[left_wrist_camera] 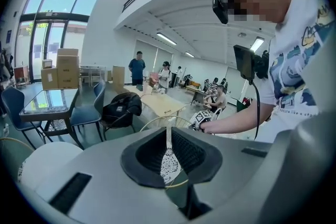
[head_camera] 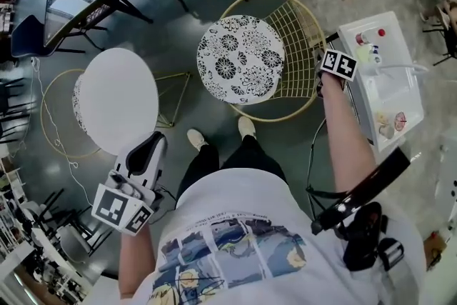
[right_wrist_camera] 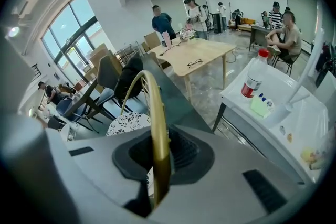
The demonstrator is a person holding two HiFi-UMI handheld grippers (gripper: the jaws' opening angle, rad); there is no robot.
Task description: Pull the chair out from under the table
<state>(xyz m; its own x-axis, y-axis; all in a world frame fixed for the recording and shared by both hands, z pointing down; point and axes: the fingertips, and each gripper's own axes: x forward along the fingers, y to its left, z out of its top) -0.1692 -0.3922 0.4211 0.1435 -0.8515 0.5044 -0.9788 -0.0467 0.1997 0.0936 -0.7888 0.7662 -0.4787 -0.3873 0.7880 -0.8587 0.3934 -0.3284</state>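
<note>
Head view first: the wire chair [head_camera: 240,59] stood top-centre with its patterned seat showing. It was clear of the round white table [head_camera: 118,100] at left and just beside the long white table [head_camera: 410,75] at right. No table top covered it, so I judged it largely pulled out. The right gripper [head_camera: 327,75] sat at the gold back rim on the chair's right side, with that arm stretched long from the lower right and angled downward. The left gripper [head_camera: 152,146] hung at lower left, elbow tucked in, nosing toward the round table and touching nothing. The person's shoes [head_camera: 246,126] were just below the seat.

Over to the left gripper view: the fingers were drawn together with only a slit between them, and nothing was in it. The chair's seat showed far off through that slit.

Right gripper view: the fingers were clamped on the gold rim, which ran straight up between them. A red-capped bottle [right_wrist_camera: 253,81] stood on the long table at right.

The danger, as I read it, was that a thin round tube could slip or twist in that one-sided grip. Pulling high on the back could tip the chair. It could also swing toward the long table or run onto the shoes.
</note>
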